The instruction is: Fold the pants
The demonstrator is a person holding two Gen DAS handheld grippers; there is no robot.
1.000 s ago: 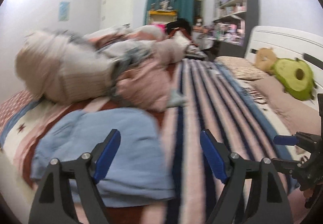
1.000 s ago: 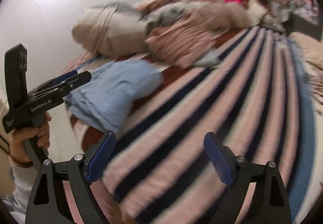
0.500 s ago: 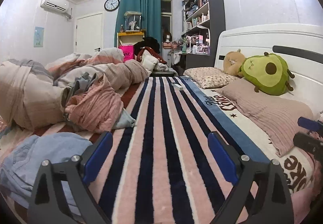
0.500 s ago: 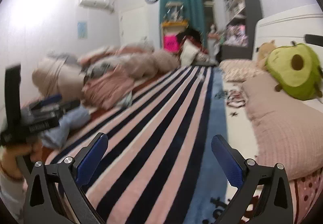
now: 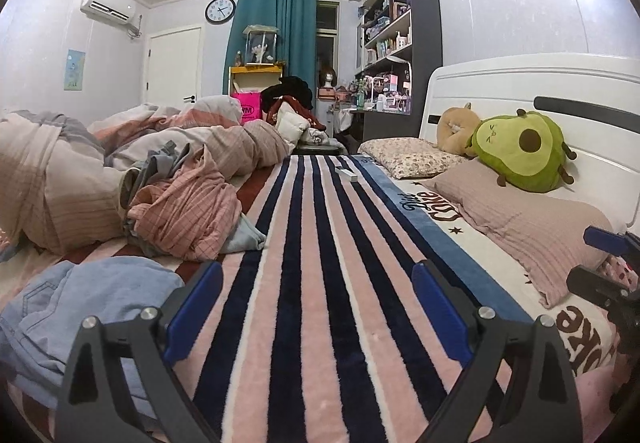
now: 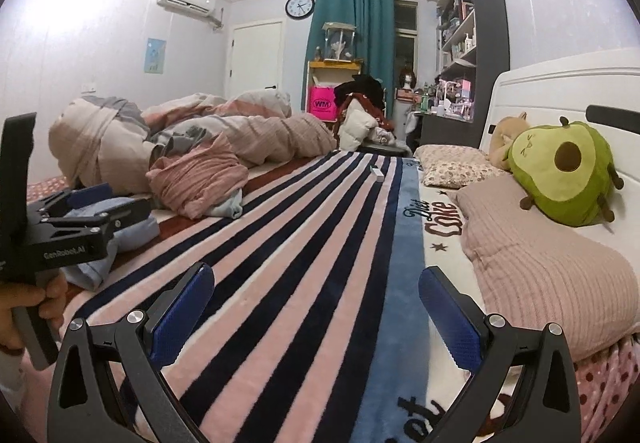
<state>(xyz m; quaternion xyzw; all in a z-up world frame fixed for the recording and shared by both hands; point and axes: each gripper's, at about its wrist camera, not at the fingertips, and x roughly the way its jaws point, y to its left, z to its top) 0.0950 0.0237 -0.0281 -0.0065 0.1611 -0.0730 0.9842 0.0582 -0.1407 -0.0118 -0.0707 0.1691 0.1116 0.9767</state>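
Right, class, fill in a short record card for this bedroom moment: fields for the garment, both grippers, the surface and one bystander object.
garment: crumpled light blue denim pants, lying unfolded at the bed's left edge
left gripper: open, empty, above the blanket
right gripper: open, empty
surface: pink and navy striped fleece blanket
bystander: green avocado plush toy, against the white headboard
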